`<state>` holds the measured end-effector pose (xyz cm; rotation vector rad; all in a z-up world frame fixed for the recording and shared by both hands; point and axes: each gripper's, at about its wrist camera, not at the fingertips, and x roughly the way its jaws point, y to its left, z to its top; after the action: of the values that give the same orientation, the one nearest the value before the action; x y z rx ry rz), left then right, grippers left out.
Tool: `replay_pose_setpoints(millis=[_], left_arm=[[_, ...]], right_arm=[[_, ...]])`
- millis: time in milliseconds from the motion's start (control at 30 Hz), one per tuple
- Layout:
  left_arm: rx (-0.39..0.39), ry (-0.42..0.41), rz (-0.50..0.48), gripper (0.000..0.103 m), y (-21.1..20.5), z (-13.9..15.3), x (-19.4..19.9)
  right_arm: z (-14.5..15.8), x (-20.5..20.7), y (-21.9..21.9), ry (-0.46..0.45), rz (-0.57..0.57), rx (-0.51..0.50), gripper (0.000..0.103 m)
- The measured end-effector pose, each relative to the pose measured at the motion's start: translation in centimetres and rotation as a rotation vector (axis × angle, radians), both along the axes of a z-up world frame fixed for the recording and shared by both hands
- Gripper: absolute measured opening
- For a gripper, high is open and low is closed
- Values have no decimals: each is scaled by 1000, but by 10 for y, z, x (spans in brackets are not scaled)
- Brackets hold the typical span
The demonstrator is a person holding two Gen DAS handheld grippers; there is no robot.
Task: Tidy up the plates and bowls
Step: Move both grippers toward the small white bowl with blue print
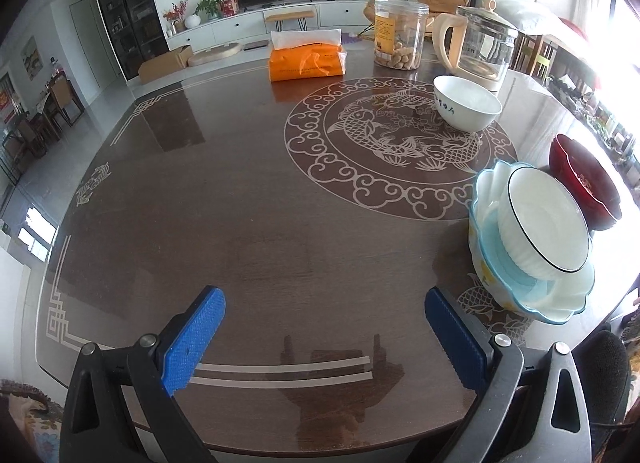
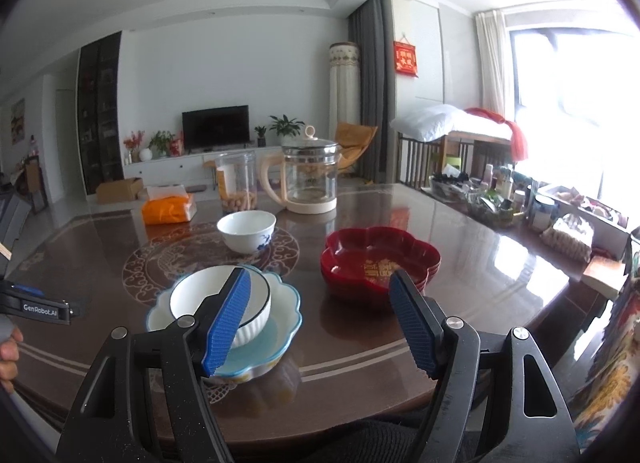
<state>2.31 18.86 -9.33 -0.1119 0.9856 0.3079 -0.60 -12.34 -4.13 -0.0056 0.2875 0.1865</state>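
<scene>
Fingers on both the left gripper (image 1: pixel 324 327) and right gripper (image 2: pixel 320 315) spread wide, holding nothing; with the ribbed bowl (image 2: pixel 224 303) nested in the blue-rimmed dish (image 2: pixel 280 327), the white bowl (image 2: pixel 247 231) at eleven o'clock likely needs stacking next.

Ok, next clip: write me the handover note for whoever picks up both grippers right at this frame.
Left tongs: open, empty, hovering over bare table near its front edge.
Right tongs: open, empty, above the gap between the stack and the red dish.
Things: white ribbed bowl sits tilted inside the blue-rimmed scalloped bowl. Red lobed dish stands alone to the right of that stack. Small white bowl with blue print stands alone farther back, in front of the glass kettle.
Done: one bowl nested.
Left: the small white bowl and red dish are not yet gathered; the ribbed bowl probably needs levelling.
</scene>
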Motion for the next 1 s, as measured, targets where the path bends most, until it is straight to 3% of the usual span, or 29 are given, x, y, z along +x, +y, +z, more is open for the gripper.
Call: replay_pose_setpoints(millis=[100, 200, 433, 567, 733, 900, 1000], left_arm=[[9, -19, 5, 100, 6, 12, 2], [-11, -2, -14, 100, 9, 16, 10], [-143, -1, -67, 100, 7, 15, 20], [-216, -9, -64, 100, 11, 17, 24], [-183, -44, -89, 100, 14, 26, 33], [-261, -144, -115, 100, 20, 31, 41], [-185, -50, -111, 100, 18, 21, 54]], right_arm=[[16, 9, -14, -53, 28, 35, 75], [26, 24, -18, -27, 76, 23, 75], [23, 62, -13, 226, 150, -36, 75], [28, 61, -17, 204, 116, -58, 75], [40, 60, -23, 176, 122, -64, 75], [38, 67, -18, 206, 131, -75, 75], [39, 69, -14, 203, 133, -91, 75]])
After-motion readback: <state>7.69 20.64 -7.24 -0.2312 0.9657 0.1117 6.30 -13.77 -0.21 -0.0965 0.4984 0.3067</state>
